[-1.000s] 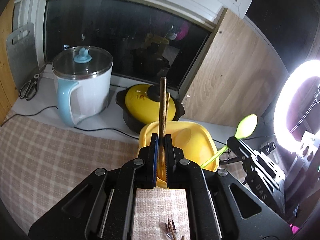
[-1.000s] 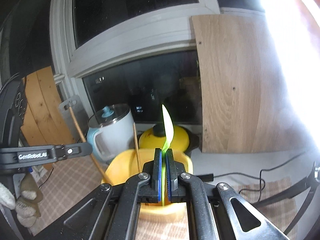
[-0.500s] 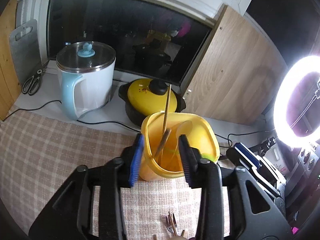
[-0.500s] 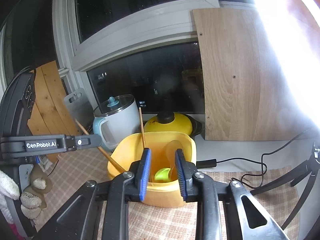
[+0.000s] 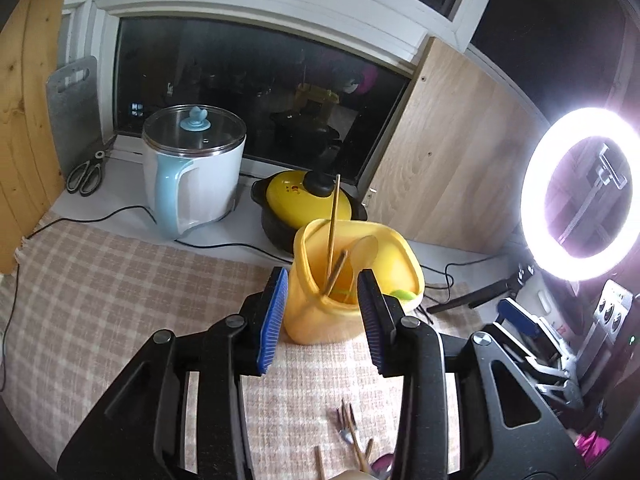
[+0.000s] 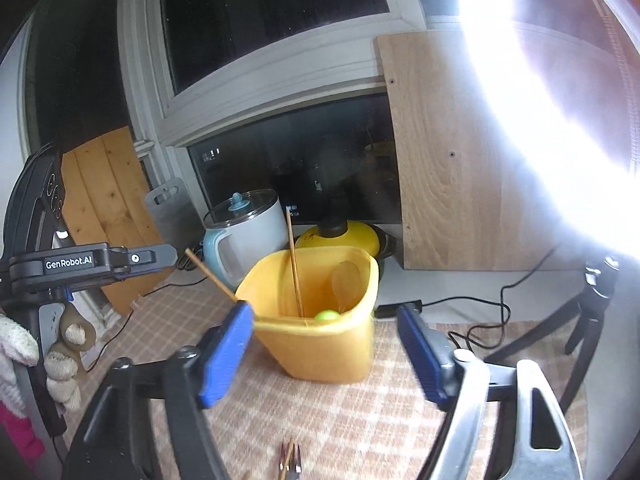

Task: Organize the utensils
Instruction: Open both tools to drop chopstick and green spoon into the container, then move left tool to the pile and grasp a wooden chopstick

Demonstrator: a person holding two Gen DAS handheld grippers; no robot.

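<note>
A yellow utensil holder [image 5: 352, 280] [image 6: 320, 320] stands on the checked cloth. In it are thin wooden chopsticks [image 5: 333, 224] [image 6: 294, 260], a wooden spoon [image 5: 362, 250] [image 6: 346, 280] and a green spoon [image 5: 400, 294] [image 6: 326, 315]. My left gripper [image 5: 322, 316] is open and empty, just in front of the holder. My right gripper [image 6: 324, 354] is open wide and empty, also in front of it. Several loose utensils [image 5: 352, 440] [image 6: 290, 460] lie on the cloth near the bottom edge.
A white and blue kettle [image 5: 192, 172] and a yellow-lidded black pot [image 5: 308, 204] stand behind the holder. Scissors [image 5: 86, 172] and a grey board [image 5: 74, 108] are at the far left. A ring light [image 5: 580, 192] on a tripod [image 6: 580, 320] stands right. Cables cross the sill.
Both grippers opened: the left let go of the wooden chopstick, the right the green spoon, and both now sit in the holder. Both grippers then opened wider and drew back.
</note>
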